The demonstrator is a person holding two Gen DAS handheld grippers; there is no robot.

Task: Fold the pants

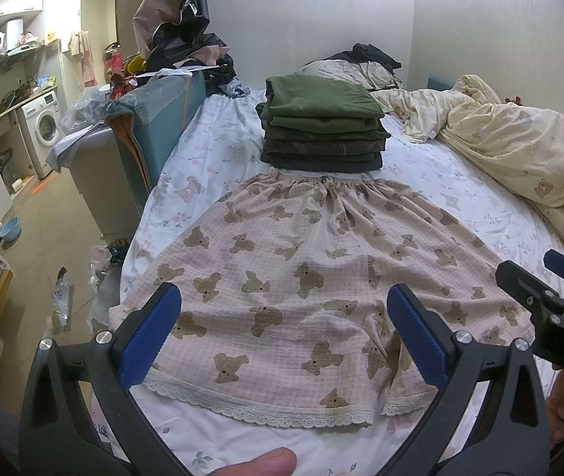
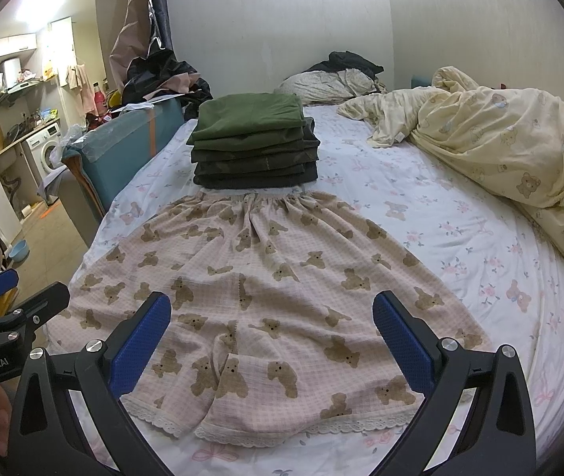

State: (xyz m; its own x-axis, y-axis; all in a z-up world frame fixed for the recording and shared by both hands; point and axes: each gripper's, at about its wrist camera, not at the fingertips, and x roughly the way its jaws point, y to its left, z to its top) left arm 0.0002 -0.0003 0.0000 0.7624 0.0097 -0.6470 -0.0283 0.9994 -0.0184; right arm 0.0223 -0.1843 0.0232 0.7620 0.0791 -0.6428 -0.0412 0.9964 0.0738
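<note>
Lying flat across the near half of the bed (image 2: 460, 214), the pale pink gingham shorts-style pants printed with brown bears (image 1: 301, 261) have their elastic waistband toward the far side and both lace-trimmed leg hems toward the person, probably so each hem falls within easy reach of one claw. Spread out smooth like this, the garment looks ready for a first fold, which has not been made. The left claw (image 1: 283, 333) hovers above the left leg with its blue-padded fingers spread wide and nothing between them. The right claw (image 2: 272, 341) hangs likewise over the right leg, wide apart and empty. Just beyond the waistband sits a neat stack of folded green and dark garments (image 2: 254, 142), likely the destination for finished pieces. A crumpled cream bear-print duvet (image 2: 511, 139) is pushed aside on the right.
</note>
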